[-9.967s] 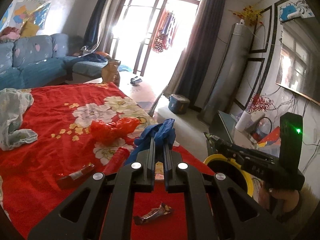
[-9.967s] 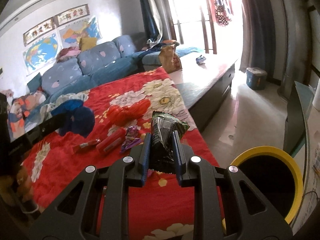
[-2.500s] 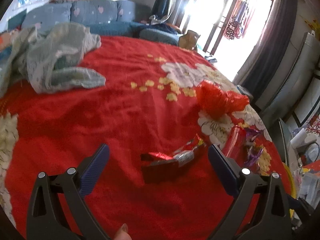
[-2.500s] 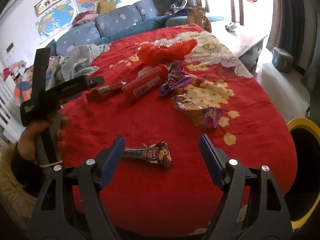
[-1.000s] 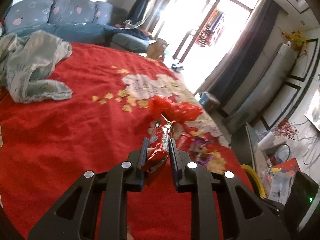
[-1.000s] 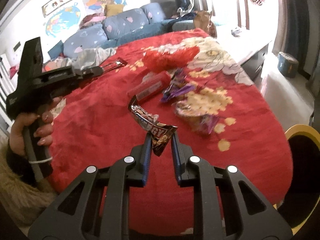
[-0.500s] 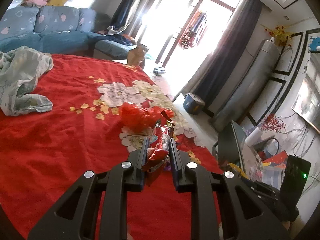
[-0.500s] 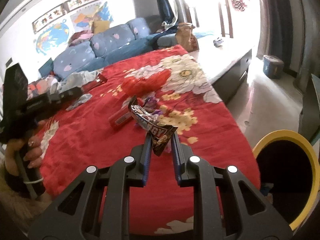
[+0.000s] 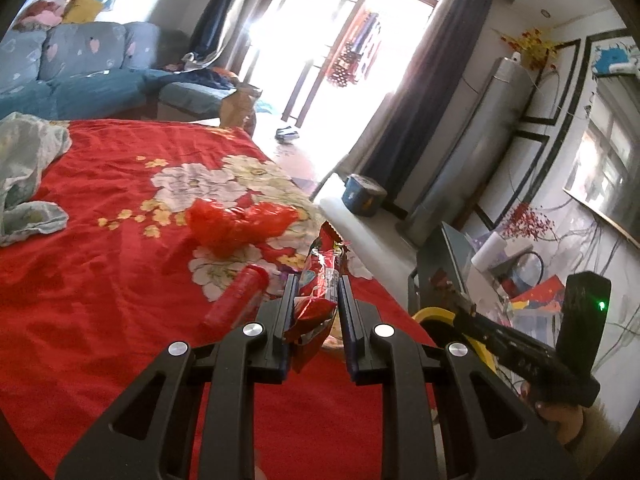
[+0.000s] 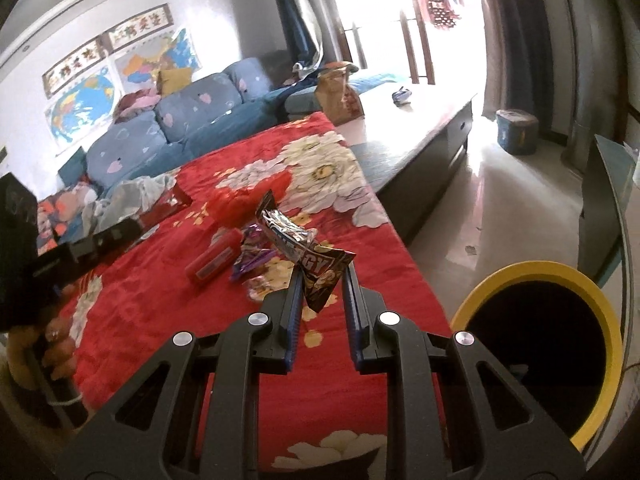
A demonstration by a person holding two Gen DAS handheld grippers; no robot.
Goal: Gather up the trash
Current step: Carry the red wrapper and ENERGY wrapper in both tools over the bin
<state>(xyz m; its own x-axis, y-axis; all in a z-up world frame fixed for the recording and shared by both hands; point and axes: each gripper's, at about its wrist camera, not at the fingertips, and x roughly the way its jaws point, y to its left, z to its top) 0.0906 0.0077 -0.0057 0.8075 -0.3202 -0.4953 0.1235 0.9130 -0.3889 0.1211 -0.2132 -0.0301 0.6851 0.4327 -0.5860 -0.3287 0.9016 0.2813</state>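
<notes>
Now my left tool (image 9: 314, 292) was clenched on a red wrapper (image 9: 320, 276), and my right tool (image 10: 320, 284) gripped a dark candy wrapper (image 10: 316, 264), both above the red bed cover (image 10: 168, 304), near the yellow-rimmed bin (image 10: 540, 272).

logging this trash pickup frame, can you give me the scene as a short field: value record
left gripper: shut on a red snack wrapper, held above the bed
right gripper: shut on a dark energy bar wrapper
bin: yellow rim, dark inside, on the floor beside the bed, right of the right gripper
surface: red floral blanket
trash left on blanket: red plastic bag, red tube, purple wrapper
other: pale crumpled cloth at the blanket's far left
</notes>
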